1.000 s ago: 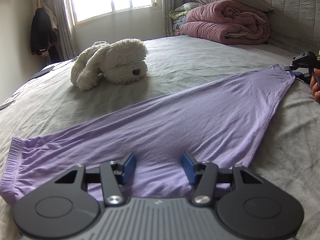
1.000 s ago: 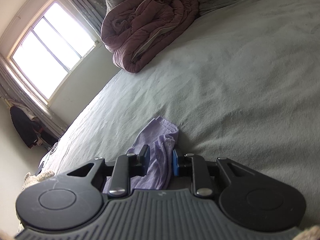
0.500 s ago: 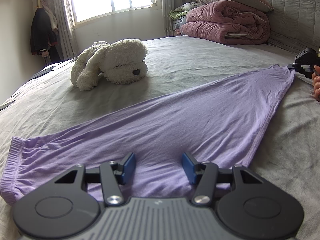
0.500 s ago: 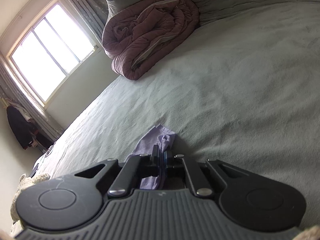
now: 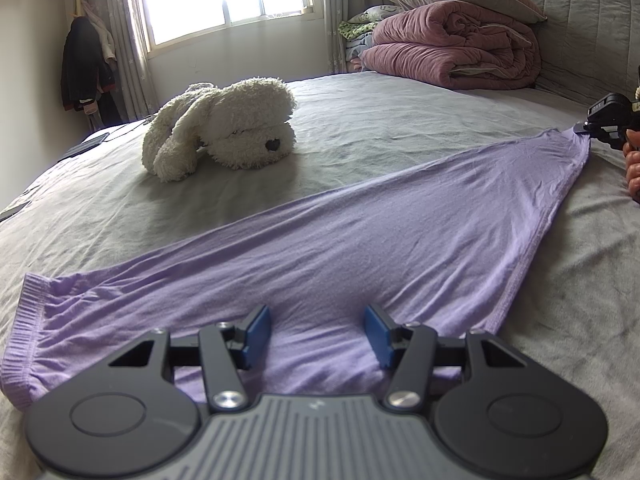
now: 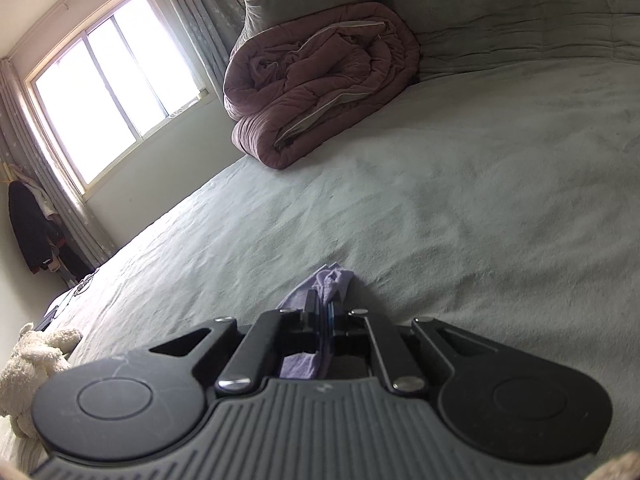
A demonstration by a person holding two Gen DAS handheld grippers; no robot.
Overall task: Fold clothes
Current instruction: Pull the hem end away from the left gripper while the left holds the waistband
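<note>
Lying spread flat on the grey bed sheet point(image 5: 360, 152), the lilac garment point(image 5: 320, 248) looks like a pair of thin trousers or leggings: its ribbed hem is at the near left and its far end is stretched toward the right edge of the left wrist view. That far corner is pinched between the closed pads of the right gripper point(image 6: 325, 312), with a small tuft of cloth sticking out in front of them. The left gripper point(image 5: 316, 334) has its blue pads apart, low over the near part of the cloth; nothing is pressed between them.

The step in hand seems to be the first fold. To do it well, the left gripper should close on both layers of the near edge before anything is lifted, so the cloth does not slide. Then the right hand can carry its corner over toward the ribbed hem, keeping the fabric lightly tight and the edges matched. The white plush dog point(image 5: 224, 124) lies well apart, so it should not disturb.
</note>
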